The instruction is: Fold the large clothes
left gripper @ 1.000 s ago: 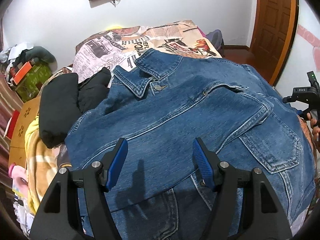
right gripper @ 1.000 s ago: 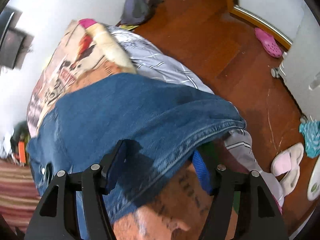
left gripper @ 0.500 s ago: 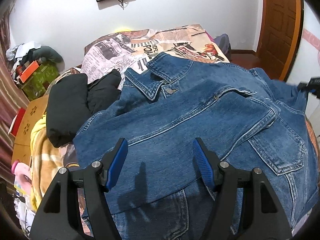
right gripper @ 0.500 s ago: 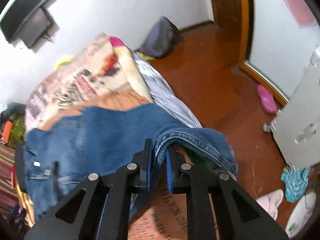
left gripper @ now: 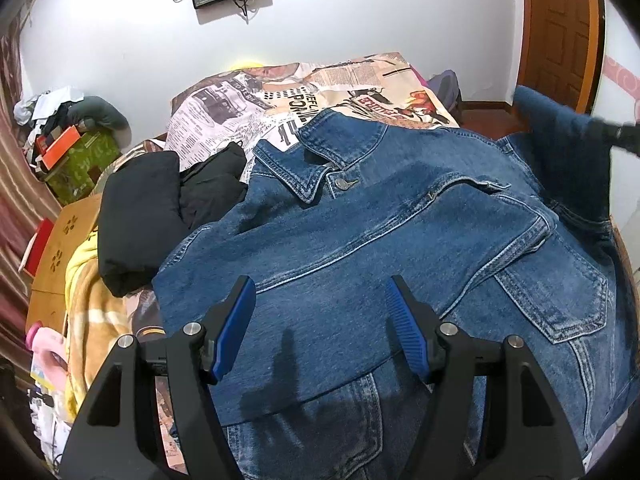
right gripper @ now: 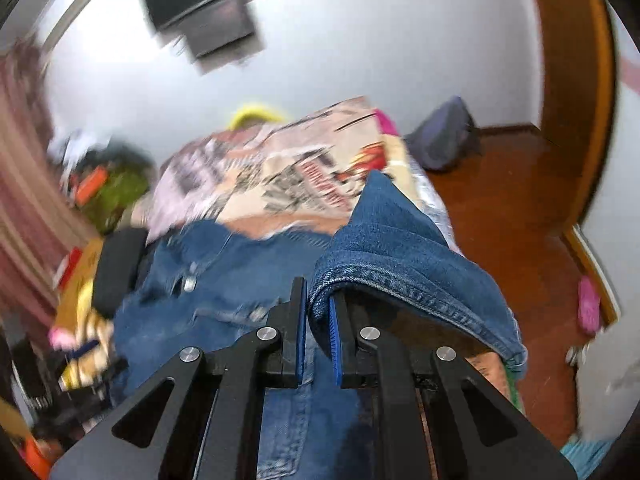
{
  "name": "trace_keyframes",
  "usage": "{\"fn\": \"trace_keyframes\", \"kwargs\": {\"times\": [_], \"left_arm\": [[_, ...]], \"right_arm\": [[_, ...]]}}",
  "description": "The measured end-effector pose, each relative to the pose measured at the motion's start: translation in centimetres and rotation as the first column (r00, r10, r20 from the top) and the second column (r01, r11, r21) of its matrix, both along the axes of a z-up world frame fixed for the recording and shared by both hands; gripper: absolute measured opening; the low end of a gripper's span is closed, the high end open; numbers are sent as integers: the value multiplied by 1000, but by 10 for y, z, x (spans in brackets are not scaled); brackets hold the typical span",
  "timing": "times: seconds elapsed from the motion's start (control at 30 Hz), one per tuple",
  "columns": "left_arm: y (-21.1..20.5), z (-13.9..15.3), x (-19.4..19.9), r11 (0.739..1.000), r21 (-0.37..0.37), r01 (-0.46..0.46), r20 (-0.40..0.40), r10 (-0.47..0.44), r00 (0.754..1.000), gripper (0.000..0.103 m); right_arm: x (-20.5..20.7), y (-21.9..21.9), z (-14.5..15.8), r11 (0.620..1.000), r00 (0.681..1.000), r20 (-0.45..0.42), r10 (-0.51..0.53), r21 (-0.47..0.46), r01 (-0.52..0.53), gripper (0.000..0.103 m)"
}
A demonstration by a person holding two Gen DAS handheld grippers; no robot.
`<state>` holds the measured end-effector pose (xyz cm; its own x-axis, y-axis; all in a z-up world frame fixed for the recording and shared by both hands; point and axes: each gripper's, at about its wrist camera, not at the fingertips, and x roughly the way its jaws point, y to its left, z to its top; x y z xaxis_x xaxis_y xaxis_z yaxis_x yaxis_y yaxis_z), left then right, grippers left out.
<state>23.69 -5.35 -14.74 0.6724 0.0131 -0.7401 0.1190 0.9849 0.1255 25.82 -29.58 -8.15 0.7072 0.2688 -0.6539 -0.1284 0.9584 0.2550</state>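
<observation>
A blue denim jacket lies front up on the bed, collar toward the far wall. My left gripper is open and empty, hovering over the jacket's near left part. My right gripper is shut on the cuff end of the jacket's right sleeve and holds it lifted above the bed. In the left wrist view that raised sleeve hangs at the far right with the blurred right gripper beside it. The jacket body also shows in the right wrist view, blurred.
A black garment lies left of the jacket, over a yellow blanket. A newspaper-print bedspread covers the bed's far end. A cluttered green box stands at left. Wooden floor and a door are to the right.
My right gripper closed on the sleeve cuff and lifted it up and toward the jacket's middle. My left gripper stayed open over the jacket, drawing back slightly.
</observation>
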Motion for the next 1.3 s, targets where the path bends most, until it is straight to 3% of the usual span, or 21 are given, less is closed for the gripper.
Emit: {"fn": "trace_keyframes", "kwargs": {"times": [0.13, 0.3, 0.57, 0.67, 0.7, 0.77, 0.83, 1.03, 1.2, 1.3], "left_arm": [[2, 0, -2, 1000, -3, -1, 1, 1, 1000, 66], [4, -1, -5, 1000, -1, -1, 0, 1, 1000, 66], [8, -2, -6, 1000, -8, -9, 0, 9, 1000, 66], [9, -2, -5, 1000, -15, -9, -1, 9, 1000, 66], [8, -2, -5, 1000, -17, -8, 0, 8, 1000, 66], [7, -2, -4, 1000, -18, -6, 2, 6, 1000, 66], [6, -2, -3, 1000, -20, -4, 6, 4, 1000, 66], [5, 1, -2, 999, -32, -1, 13, 2, 1000, 66], [4, 2, -2, 999, -34, 0, 15, 0, 1000, 66], [4, 2, -2, 999, -35, -1, 12, 1, 1000, 66]], "right_arm": [[3, 36, -25, 992, 992, -72, 103, -70, -108, 9], [2, 55, -64, 984, 970, -200, 139, -79, -157, 9], [-9, 46, -50, 993, 968, -229, 104, -37, -115, 14], [-17, 40, -37, 995, 976, -203, 85, -31, -93, 24], [-20, 39, -34, 996, 979, -190, 75, -33, -83, 28], [-28, 30, -22, 998, 987, -153, 47, -30, -52, 49], [-34, 18, -10, 1000, 994, -105, 8, -9, -9, 54], [-35, -26, 2, 984, 987, -80, -143, 95, 150, 56], [-23, -68, -31, 924, 939, -188, -289, 200, 325, 56], [-17, -83, -52, 892, 909, -260, -326, 234, 386, 56]]}}
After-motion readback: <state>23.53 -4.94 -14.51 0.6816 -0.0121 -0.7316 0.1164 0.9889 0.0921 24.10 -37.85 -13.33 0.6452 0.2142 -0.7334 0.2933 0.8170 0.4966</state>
